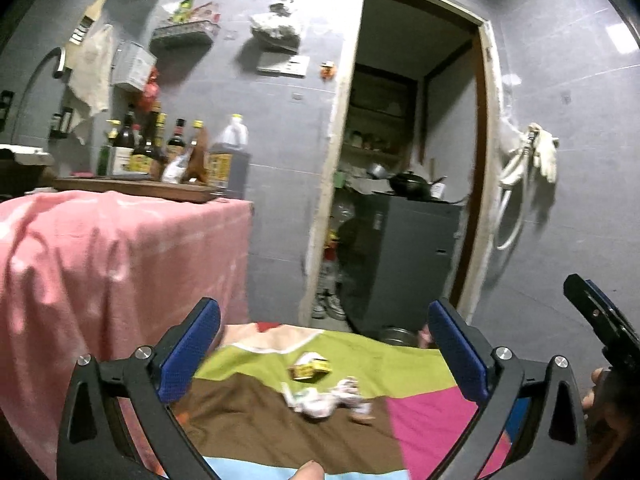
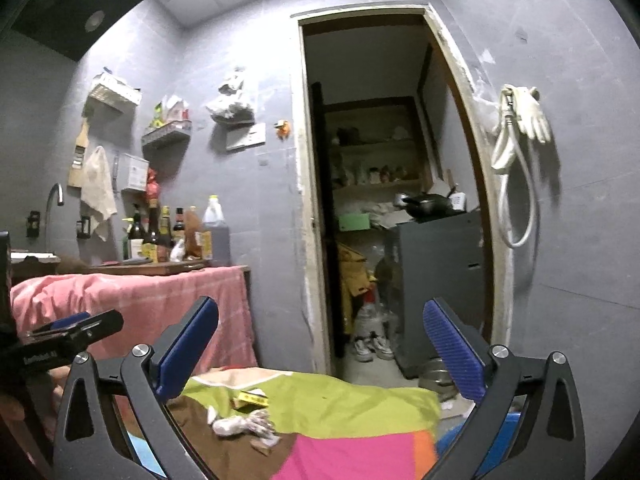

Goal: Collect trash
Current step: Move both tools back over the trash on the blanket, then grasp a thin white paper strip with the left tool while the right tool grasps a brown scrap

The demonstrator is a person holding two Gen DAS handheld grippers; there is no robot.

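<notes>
Bright patchwork cloth [image 1: 256, 432] in green, brown and pink has the trash on it: a small yellow crushed carton [image 1: 311, 367] with a crumpled white paper wad [image 1: 320, 400] just beside it, plus a few scraps. The left gripper [image 1: 324, 352] and the right gripper [image 2: 320, 354] both sit spread wide, holding nothing, aimed above the pile. Biggest risk imo: soft cloth bunching between the fingers, or the paper wad shedding bits when squeezed
</notes>
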